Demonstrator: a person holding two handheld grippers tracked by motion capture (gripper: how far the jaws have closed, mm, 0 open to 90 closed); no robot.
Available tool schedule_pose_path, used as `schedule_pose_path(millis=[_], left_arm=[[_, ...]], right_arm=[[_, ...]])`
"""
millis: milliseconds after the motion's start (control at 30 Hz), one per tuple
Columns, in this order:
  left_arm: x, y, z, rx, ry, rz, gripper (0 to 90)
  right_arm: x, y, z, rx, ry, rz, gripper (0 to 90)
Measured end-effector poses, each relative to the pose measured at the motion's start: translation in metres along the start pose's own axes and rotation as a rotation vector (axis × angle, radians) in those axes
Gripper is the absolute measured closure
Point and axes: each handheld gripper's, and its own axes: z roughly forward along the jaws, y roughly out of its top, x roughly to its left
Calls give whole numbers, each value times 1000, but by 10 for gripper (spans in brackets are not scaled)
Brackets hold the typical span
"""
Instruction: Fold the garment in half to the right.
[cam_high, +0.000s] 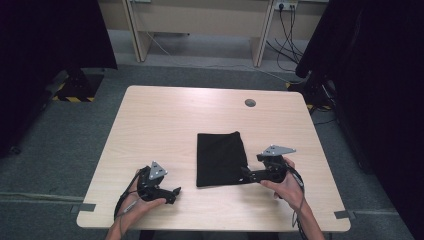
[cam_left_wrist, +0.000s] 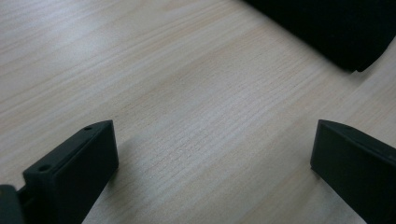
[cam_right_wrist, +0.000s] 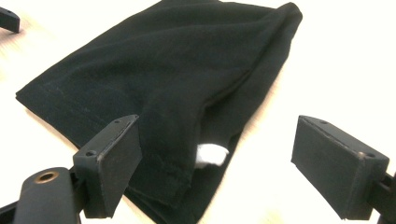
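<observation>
We hold two black grippers: our left gripper (cam_high: 176, 191) and right gripper (cam_high: 245, 173) each carry a grey three-cornered plate behind the jaws. Black cables trail back from both. Small screw holes dot the blocky jaws' top edges.

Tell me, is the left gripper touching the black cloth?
Apart. The high view shows bare table between the left gripper and the black cloth.

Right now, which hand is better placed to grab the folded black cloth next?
Right. The right gripper sits at the folded black cloth, its open jaws straddling the near corner in its own view. The left gripper rests apart on bare table, open, with the cloth farther off.
</observation>
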Motion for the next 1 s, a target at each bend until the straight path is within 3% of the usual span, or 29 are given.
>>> schedule_pose_path(millis=[1000], left_arm=[[0,0,0,1,6,-8,0]], right_arm=[[-10,-30,-21,11,-36,63,165]])
